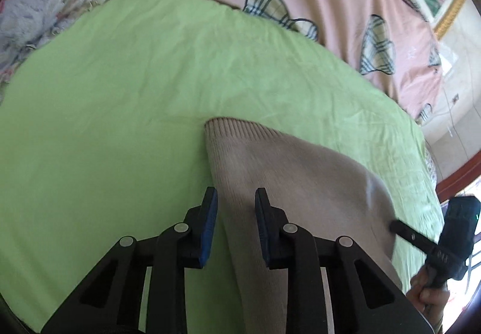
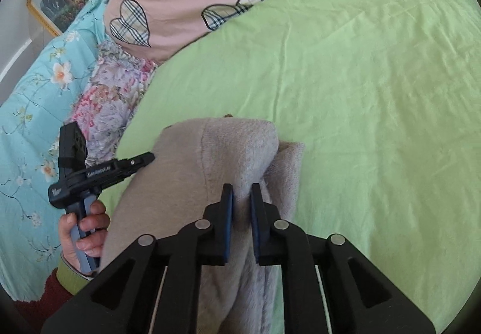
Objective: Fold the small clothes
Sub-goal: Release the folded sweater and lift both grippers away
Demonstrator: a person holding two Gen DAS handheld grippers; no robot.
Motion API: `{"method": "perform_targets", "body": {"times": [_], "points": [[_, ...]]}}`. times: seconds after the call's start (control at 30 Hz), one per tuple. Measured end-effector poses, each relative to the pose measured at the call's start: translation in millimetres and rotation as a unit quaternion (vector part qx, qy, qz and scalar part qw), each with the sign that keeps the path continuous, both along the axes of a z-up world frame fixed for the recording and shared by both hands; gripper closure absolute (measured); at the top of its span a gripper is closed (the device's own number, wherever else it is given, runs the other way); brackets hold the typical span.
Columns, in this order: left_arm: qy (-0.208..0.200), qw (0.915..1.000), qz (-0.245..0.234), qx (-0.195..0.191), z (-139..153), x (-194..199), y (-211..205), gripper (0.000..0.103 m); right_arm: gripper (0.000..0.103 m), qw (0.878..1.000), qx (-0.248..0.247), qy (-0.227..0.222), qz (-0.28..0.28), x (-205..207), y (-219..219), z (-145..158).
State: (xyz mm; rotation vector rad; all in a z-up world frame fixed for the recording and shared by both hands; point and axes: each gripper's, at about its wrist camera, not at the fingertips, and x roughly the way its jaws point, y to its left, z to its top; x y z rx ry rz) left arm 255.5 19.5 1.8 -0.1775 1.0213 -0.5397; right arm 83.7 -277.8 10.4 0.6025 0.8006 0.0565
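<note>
Both grippers gripping a beige knit garment (image 2: 228, 153) on green sheet (image 2: 375, 93): left gripper (image 1: 236, 198) and right gripper (image 2: 242, 192) each clamping a fold

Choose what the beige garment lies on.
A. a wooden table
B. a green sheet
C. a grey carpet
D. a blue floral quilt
B: the beige garment rests on the green sheet, which surrounds it in both wrist views; the floral quilt lies off to the side.
</note>
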Motion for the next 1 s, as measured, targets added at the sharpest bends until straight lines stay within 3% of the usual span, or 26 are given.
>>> {"method": "perform_targets", "body": {"times": [0.17, 0.3, 0.37, 0.57, 0.7, 0.77, 0.83, 0.87, 1.0], "points": [[-0.026, 0.9991, -0.031, -0.012, 18.4, -92.4, 24.4, 0.070, 0.087, 1.000, 0.008, -0.010, 0.017, -39.2, 12.9, 9.5], [-0.035, 0.9981, -0.049, -0.011, 16.2, -157.6, 43.6, 0.068, 0.070, 1.000, -0.002, -0.003, 0.030, -79.1, 30.3, 7.7], [-0.037, 0.9977, -0.056, -0.013, 12.9, -187.2, 52.1, 0.063, 0.070, 1.000, -0.002, -0.001, 0.031, -96.2, 35.9, 5.9], [-0.056, 0.9954, -0.077, 0.005, 0.9, -241.8, 47.2, 0.052, 0.067, 0.999, 0.019, -0.001, 0.028, -134.4, 41.7, -6.2], [-0.087, 0.9904, -0.090, 0.059, -12.5, -251.1, 23.7, 0.052, 0.067, 0.999, 0.015, 0.004, 0.039, -135.4, 52.9, -13.1], [-0.091, 0.9886, -0.074, 0.094, -22.2, -245.9, 13.2, 0.056, 0.067, 0.999, 0.011, 0.001, 0.047, -132.7, 59.0, -15.7], [-0.083, 0.9893, -0.067, 0.099, -27.5, -238.0, 9.7, 0.082, 0.073, 0.999, -0.004, 0.010, 0.052, -127.3, 64.0, -18.4], [-0.085, 0.9894, -0.058, 0.102, -26.1, -239.1, 9.1, 0.083, 0.094, 0.998, -0.011, 0.014, 0.054, -124.9, 64.5, -18.5], [-0.068, 0.9947, -0.015, 0.075, -16.9, -242.0, 18.5, 0.090, 0.097, 0.998, -0.029, -0.029, 0.055, -134.0, 58.7, 9.9]]}}
